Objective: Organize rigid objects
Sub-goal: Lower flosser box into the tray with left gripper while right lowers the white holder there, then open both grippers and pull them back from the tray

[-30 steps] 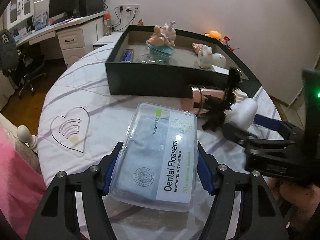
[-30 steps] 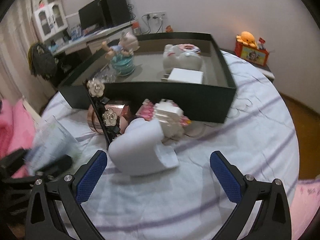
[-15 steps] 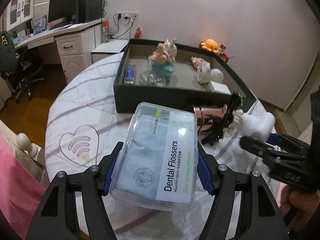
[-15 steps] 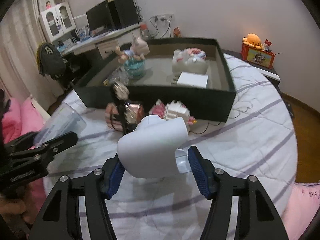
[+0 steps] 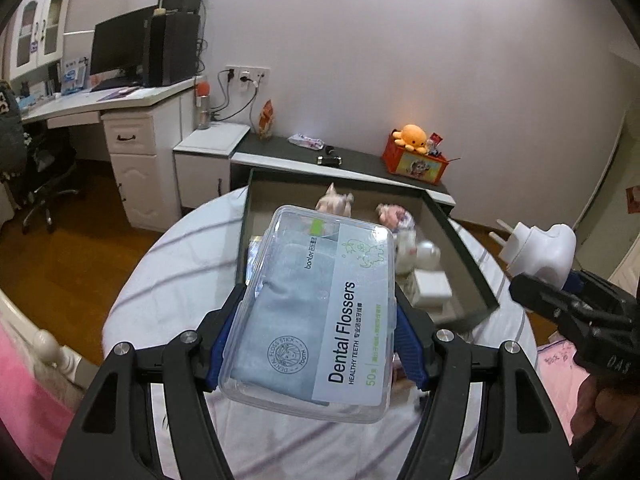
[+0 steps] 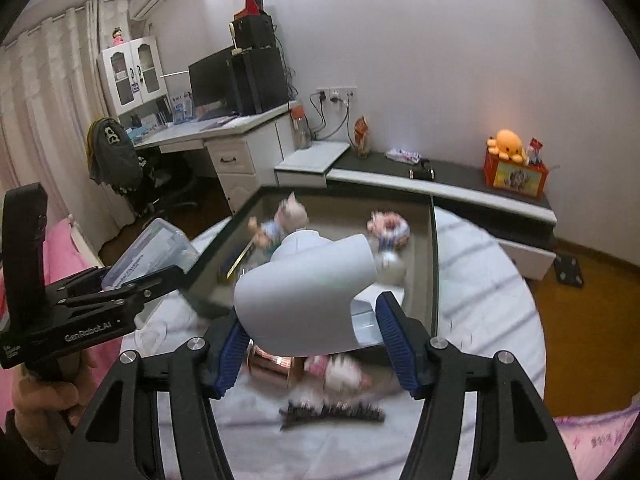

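Note:
My left gripper [image 5: 316, 344] is shut on a clear plastic box labelled Dental Flossers [image 5: 316, 312] and holds it in the air before the open black box [image 5: 460, 248]. My right gripper [image 6: 312, 340] is shut on a white wall plug [image 6: 308, 296], also lifted off the table. In the left wrist view the plug [image 5: 540, 252] hangs at the right, prongs pointing left. The right wrist view shows the floss box [image 6: 152, 248] in the left gripper [image 6: 132, 284] at the left. The black box [image 6: 434, 264] contains figurines and a white cube.
On the striped tablecloth below lie a copper spool [image 6: 272, 364], a pink-and-white block toy [image 6: 340, 372] and a black hair clip [image 6: 332, 412]. Behind the table stand a low shelf with an orange octopus plush [image 5: 416, 136] and a desk with a monitor [image 5: 120, 48].
The right gripper closed on the white plug and lifted it off the table. The left gripper rose with the floss box. Both now look down into the black box from higher up.

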The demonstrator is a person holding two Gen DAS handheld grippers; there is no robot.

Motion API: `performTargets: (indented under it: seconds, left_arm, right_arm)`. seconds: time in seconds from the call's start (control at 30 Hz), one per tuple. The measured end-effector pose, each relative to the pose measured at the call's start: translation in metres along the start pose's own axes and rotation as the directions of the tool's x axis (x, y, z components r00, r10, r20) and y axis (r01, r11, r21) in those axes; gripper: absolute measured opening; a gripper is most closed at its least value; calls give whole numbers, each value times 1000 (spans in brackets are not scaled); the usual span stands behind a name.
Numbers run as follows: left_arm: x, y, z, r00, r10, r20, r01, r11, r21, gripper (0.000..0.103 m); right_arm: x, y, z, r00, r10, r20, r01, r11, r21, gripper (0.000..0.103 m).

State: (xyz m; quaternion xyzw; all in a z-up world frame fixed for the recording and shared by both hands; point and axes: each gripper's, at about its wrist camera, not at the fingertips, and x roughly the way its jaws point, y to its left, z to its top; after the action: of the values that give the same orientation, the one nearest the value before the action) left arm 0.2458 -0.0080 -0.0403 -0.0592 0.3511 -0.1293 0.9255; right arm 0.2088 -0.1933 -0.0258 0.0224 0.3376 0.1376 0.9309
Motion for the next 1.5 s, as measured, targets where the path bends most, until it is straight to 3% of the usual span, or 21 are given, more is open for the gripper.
performTargets:
  seconds: [0.33, 0.53, 0.57, 0.6, 0.63, 0.7, 0.77, 1.03, 1.4, 1.5]
  left_arm:
    - [67, -7, 27, 996, -55, -64, 55, 998, -9, 68]
    - [105, -11, 34, 991, -52, -125, 56, 998, 27, 69]
    - [109, -12, 34, 991, -36, -128, 40, 999, 30, 76]
    - [109, -12, 33, 992, -28, -123, 32, 999, 30, 89]
    - [109, -11, 33, 994, -13, -111, 16, 999, 30, 93]
    - [107, -10, 33, 996, 4, -88, -2, 1000, 31, 101]
    - [104, -7, 32, 997, -7, -79, 9, 1000, 22, 102]
    - [77, 3, 23, 999, 19, -50, -19, 1000, -7, 103]
    - [17, 11, -12, 995, 99, -11, -99, 995, -5, 103]
    - [3, 9, -22, 994, 110, -6, -110, 994, -3, 103]
  right_arm:
    - [53, -10, 22, 999, -24, -48, 24, 1000, -6, 63]
    - [84, -19, 25, 995, -51, -83, 50, 999, -9, 63]
    - [86, -19, 25, 995, -64, -81, 63, 998, -12, 65]
    - [90, -19, 24, 993, -82, -80, 80, 997, -22, 77]
    - [90, -20, 23, 993, -93, -75, 92, 996, -23, 84]
    - [90, -24, 21, 993, -96, -64, 96, 995, -11, 84]
    - [89, -28, 20, 992, -104, -69, 104, 995, -1, 84]
    - [71, -33, 11, 992, -103, -70, 106, 994, 32, 84]
    - [26, -30, -27, 991, -105, -81, 113, 989, 94, 84]
    - [15, -25, -35, 990, -114, -80, 123, 985, 119, 91]
